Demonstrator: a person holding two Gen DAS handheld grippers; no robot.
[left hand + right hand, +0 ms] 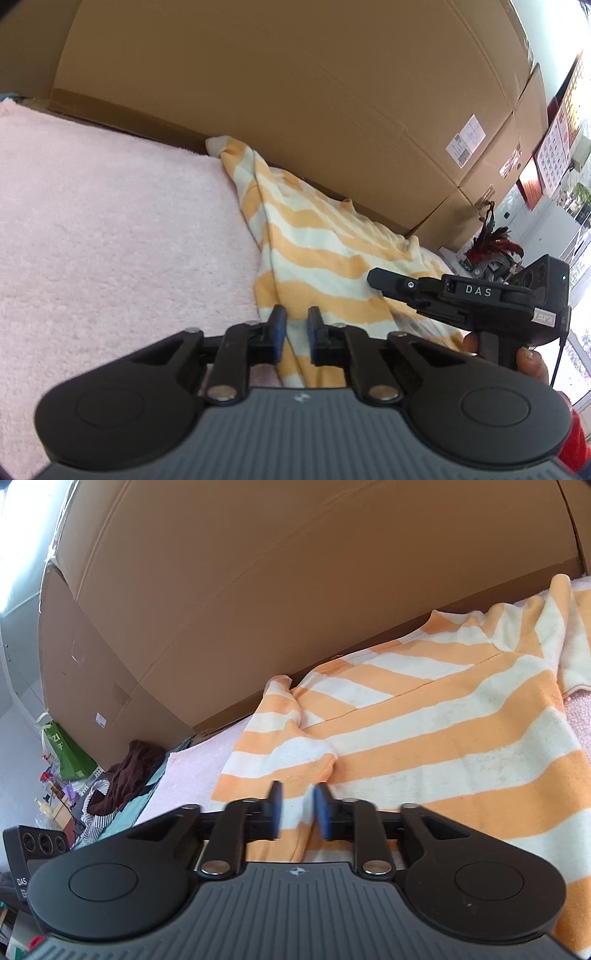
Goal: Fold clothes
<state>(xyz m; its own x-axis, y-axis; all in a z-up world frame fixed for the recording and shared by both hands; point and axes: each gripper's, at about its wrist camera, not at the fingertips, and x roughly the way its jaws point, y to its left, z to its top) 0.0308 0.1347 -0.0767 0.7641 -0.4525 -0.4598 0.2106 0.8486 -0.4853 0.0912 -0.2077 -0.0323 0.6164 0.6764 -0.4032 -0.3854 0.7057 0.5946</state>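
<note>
An orange-and-white striped garment (314, 240) lies spread on a pink fleecy cover (110, 221), reaching back to the cardboard boxes. One sleeve (236, 155) stretches toward the far edge. My left gripper (296, 332) is shut on the garment's near edge, with striped cloth pinched between its blue pads. In the right wrist view the garment (443, 720) fills the middle and right, and my right gripper (298, 814) is shut on a fold of its near edge. The right gripper (376, 277) also shows from the side in the left wrist view, held by a hand (528, 365).
Big cardboard boxes (295, 92) form a wall right behind the cover. To the left in the right wrist view lie dark and striped clothes (125, 771), a green bag (70, 753) and small clutter. A feather duster (491, 251) and calendars (554, 144) are at the right.
</note>
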